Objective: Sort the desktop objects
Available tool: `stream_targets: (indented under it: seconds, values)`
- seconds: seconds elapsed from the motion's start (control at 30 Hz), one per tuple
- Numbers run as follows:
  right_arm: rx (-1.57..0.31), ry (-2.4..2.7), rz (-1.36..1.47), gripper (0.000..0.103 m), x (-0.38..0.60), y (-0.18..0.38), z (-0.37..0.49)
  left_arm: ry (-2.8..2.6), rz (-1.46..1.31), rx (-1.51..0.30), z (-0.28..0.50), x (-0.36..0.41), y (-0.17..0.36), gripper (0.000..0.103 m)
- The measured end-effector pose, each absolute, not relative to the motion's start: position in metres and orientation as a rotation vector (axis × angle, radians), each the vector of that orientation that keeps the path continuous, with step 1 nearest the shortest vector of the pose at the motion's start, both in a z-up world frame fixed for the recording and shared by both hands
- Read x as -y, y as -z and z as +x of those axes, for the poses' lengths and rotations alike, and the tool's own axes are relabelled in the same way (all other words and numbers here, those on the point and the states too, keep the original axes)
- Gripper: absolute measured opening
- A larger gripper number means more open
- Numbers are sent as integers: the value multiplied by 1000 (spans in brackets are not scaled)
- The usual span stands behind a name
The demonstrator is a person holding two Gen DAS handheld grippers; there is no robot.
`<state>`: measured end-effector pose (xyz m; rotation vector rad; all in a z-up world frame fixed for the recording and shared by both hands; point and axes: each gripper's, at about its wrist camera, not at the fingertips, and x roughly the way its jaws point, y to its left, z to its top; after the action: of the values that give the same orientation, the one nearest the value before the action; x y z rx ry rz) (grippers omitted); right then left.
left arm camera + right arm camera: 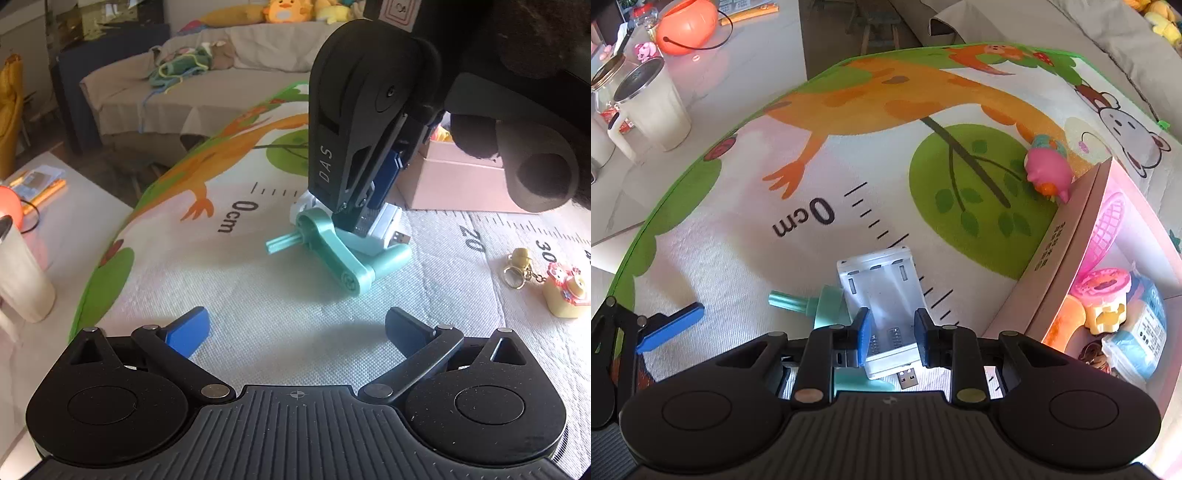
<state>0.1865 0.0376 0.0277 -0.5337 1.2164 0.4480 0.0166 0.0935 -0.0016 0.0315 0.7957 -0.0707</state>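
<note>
charger [882,295]: light, rigid, slick plastic; grip long sides
right gripper [892,328]: clamped on charger
left gripper [295,332]: apart, empty
crank [332,251]: touching charger, 9 o'clock side

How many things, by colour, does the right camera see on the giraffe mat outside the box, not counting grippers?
White: 1, the USB battery charger
Teal: 1, the plastic crank
Pink: 1, the toy bird
Total: 3

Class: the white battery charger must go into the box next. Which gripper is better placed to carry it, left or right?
Right. The right gripper is already shut on the white battery charger, beside the box; the left gripper is open and holds nothing.
</note>
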Motion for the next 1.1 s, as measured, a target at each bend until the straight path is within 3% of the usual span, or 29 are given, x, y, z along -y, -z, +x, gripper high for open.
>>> stream_targets:
  seconds: [0.33, 0.43, 0.5, 0.7, 0.93, 1.0, 1.1]
  values:
    - [-1234, -439, -507, 27, -3, -34, 158, 94, 52, -824, 13, -80, 0, 103]
    - [-1197, -457, -522, 40, 14, -48, 148, 89, 46, -852, 16, -80, -2, 103]
    - [-1170, -463, -528, 59, 28, -57, 141, 82, 40, -873, 19, -80, -3, 103]
    - [-1154, -464, -511, 68, 83, -60, 127, 59, 59, -916, 25, -76, -6, 103]
    - [-1181, -516, -463, 66, 120, -33, 113, 26, 40, -976, 32, -75, -10, 103]
    - [-1193, -550, -461, 43, 122, -27, 109, 17, 36, -990, 33, -74, -11, 103]
    - [-1192, -580, -445, 34, 123, -25, 106, 1, 22, -1008, 35, -75, -13, 103]
